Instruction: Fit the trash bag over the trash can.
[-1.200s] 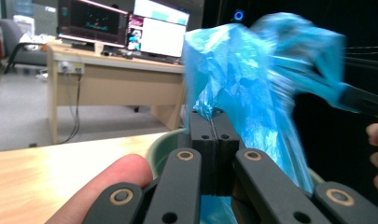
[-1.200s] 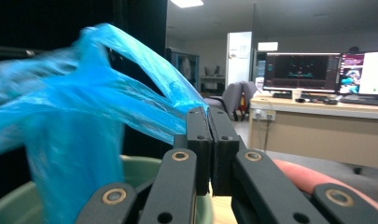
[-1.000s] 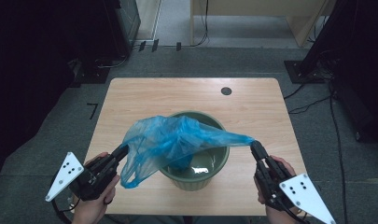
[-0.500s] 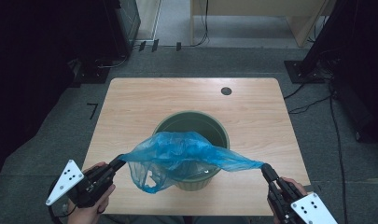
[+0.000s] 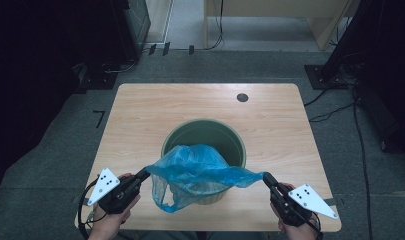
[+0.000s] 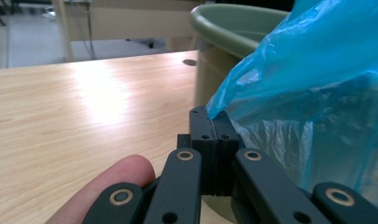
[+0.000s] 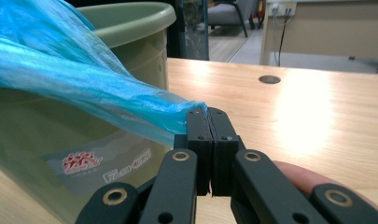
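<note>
Blue bag stretched over near rim of green bin, which stands mid-tabletop, wide bare wood behind and to both sides. Left tool and right tool low near front edge, flanking the bin, each clamped tight on a bag corner. Cable hole far right, well apart.

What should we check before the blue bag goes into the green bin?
1. Left gripper pinching the blue bag: ok.
2. Right gripper pinching the bag's other side: ok.
3. Bag stretched between both grippers: ok.
4. Bag mouth opened wide: not ok, it looks bunched.
5. Bag centred over the green bin: not ok, it hangs at the near rim.
6. Bin empty inside: cannot tell.
</note>
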